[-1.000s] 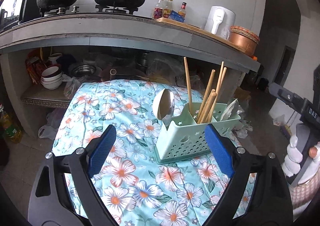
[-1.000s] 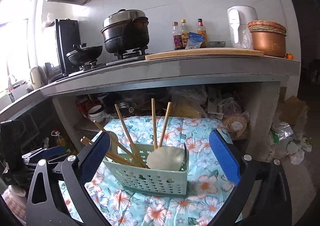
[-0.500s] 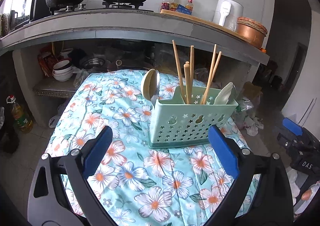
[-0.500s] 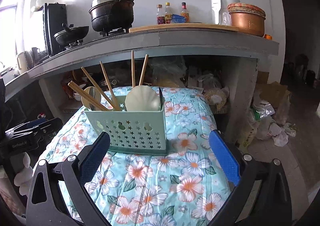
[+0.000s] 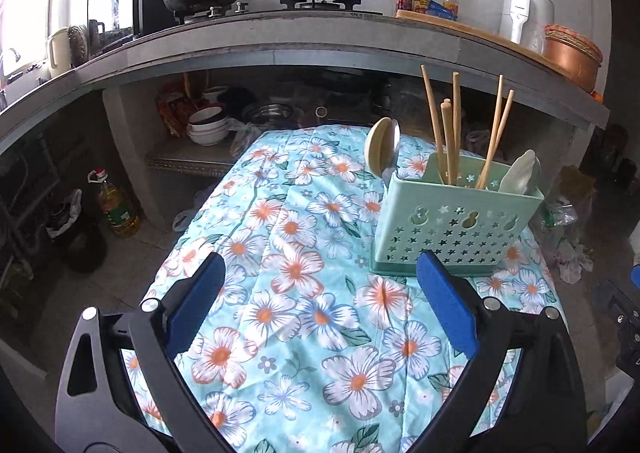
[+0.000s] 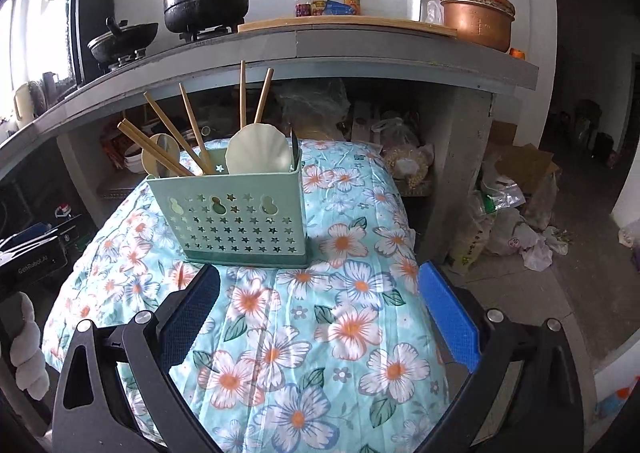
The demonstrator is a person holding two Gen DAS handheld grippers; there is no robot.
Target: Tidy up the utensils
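floral cloth (image 5: 304,317) hides the table; caddy (image 5: 452,229) walls hide utensil ends.

Each hand-held gripper (image 5: 320,273) (image 6: 320,285) has black arms, blue finger pads (image 5: 446,303) and silver screws (image 5: 490,303).

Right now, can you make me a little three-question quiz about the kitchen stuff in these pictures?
1. True or false: the left gripper and the right gripper are both holding a utensil.
2. Where do the wooden chopsticks stand? A) on the counter B) in the green holder C) flat on the cloth
3. Fill in: the holder sits on a cloth printed with ____.

Key: 1 false, both are open and hold nothing. 2 B. 3 flowers.
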